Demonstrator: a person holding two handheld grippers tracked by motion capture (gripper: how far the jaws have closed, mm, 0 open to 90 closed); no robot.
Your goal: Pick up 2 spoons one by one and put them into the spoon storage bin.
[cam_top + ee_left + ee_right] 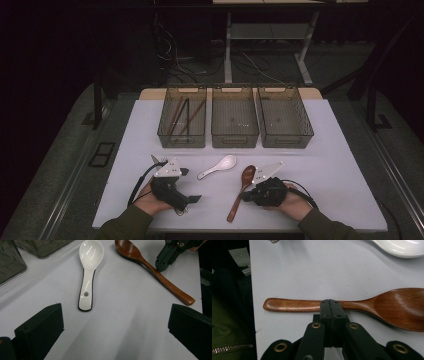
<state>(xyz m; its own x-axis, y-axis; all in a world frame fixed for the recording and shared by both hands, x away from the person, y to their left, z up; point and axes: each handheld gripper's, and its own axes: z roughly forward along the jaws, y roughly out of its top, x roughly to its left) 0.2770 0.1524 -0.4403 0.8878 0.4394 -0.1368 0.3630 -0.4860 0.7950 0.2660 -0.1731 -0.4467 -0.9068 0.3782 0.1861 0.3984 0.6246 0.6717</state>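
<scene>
Wooden spoon [372, 305]: smooth, reddish-brown, glossy wood; oval bowl, slim handle flaring to a rounded end; lies flat on the table, near its front edge, right of the white spoon.
Right gripper [330, 302]: matte black; 2 jaws pressed together, tips resting against the near edge of the wooden spoon's handle about mid-length, nothing pinched between them.
White spoon [88, 272]: glazed ceramic, shiny, deep rounded bowl, short flat handle with a dark rim and 1 small hole; lies just left of the wooden spoon, not touching it.
Left gripper [192, 198]: blocky black pads, jaws spread wide and empty, pointed toward the white spoon.
Table [340, 170]: pale, matte, smooth sheet.
Bins [235, 139]: 3 smoky translucent plastic boxes, rectangular, in 1 row at the far side; the left one holds thin sticks.
</scene>
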